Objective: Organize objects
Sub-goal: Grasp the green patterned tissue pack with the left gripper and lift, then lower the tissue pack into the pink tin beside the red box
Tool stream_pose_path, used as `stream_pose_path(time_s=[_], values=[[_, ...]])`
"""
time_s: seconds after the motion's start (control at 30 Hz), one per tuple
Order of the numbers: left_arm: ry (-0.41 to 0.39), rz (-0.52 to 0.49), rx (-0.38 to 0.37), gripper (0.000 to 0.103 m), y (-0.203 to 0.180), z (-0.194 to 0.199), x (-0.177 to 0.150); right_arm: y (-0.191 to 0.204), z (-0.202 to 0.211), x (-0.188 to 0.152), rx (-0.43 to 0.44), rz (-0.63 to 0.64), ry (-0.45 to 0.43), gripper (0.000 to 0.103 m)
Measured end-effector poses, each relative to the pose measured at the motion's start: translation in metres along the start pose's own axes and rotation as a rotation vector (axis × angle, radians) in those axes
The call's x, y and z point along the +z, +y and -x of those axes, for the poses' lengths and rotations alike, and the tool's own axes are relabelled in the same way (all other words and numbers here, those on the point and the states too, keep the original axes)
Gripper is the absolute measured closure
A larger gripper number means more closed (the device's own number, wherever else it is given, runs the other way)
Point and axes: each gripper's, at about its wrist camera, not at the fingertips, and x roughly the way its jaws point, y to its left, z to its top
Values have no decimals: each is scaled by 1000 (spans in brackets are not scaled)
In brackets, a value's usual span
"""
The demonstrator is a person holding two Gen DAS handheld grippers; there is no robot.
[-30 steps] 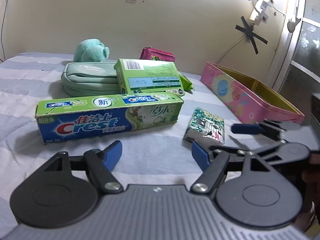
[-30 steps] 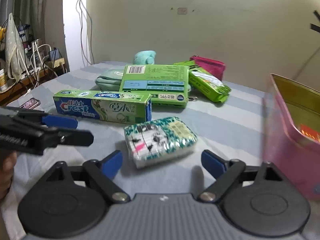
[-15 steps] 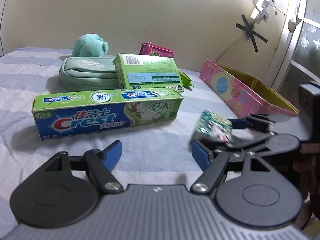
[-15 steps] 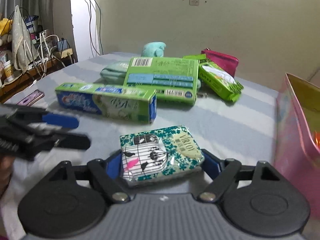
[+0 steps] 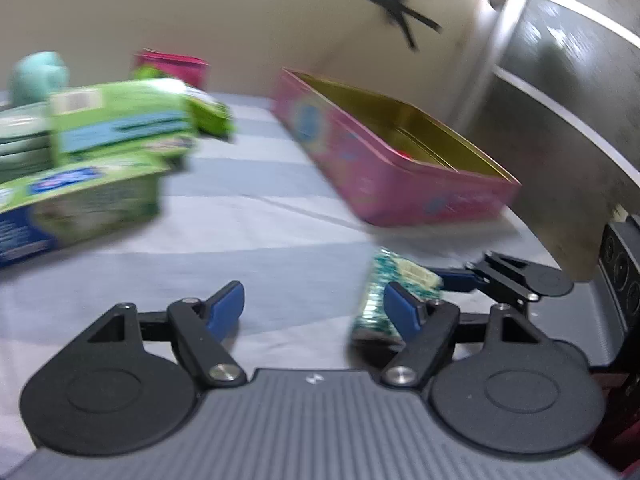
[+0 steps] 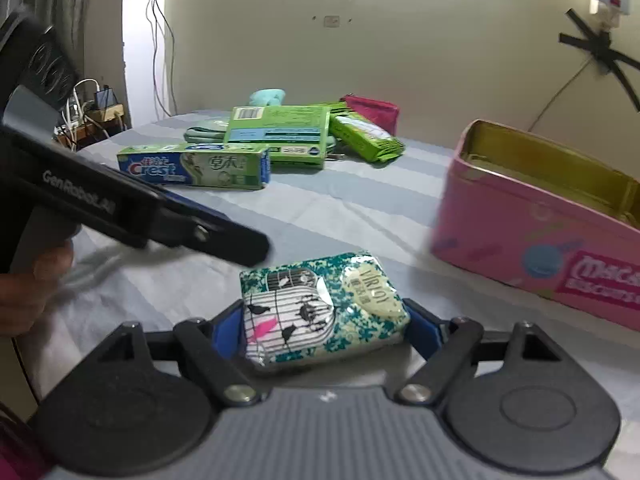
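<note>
Small tissue pack [image 6: 324,308] near the front, clamped by its short ends in the right gripper [image 6: 326,326] — pink tin [image 6: 532,236] just right. Probably light, soft, crinkly and slippery; best squeezed gently. Left gripper [image 5: 316,306] apart — holding nothing.

On the bed [image 6: 340,208] I count one pink tin [image 6: 540,216], one toothpaste box [image 6: 196,166], one flat green box [image 6: 280,136], one green packet [image 6: 366,138], one tissue pack [image 6: 324,312], one pale green pouch [image 6: 204,134], one red purse [image 6: 374,110], one teal soft toy [image 6: 266,97]. Two hand-held grippers: left [image 5: 312,312] and right [image 6: 326,330].
</note>
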Motion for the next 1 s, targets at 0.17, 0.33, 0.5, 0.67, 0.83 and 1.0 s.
stream_pose_path(time_s=[0.17,0.33,0.5,0.67,0.83,1.0], values=[[82,-26,-71,25,-28,-31,5,-12,10,-9,-60,-5,-3,20],[141,-51,-143,26,-58,-52,10,-26,17,-19,-53,-55,-2,4],[155,-114,-116,39,-75,-57,8,-37,19,-25,-15,-83,4,8],[163,-123,-94,46,-80,-53,16,-42,24,-25,19,-101,-46,23],[73,-196,-110,46,-101,-46,52,-59,42,-9,-40,-126,-188,23],[-8,-267,-108,46,-124,-58,94,-87,47,18,-126,-118,-281,23]])
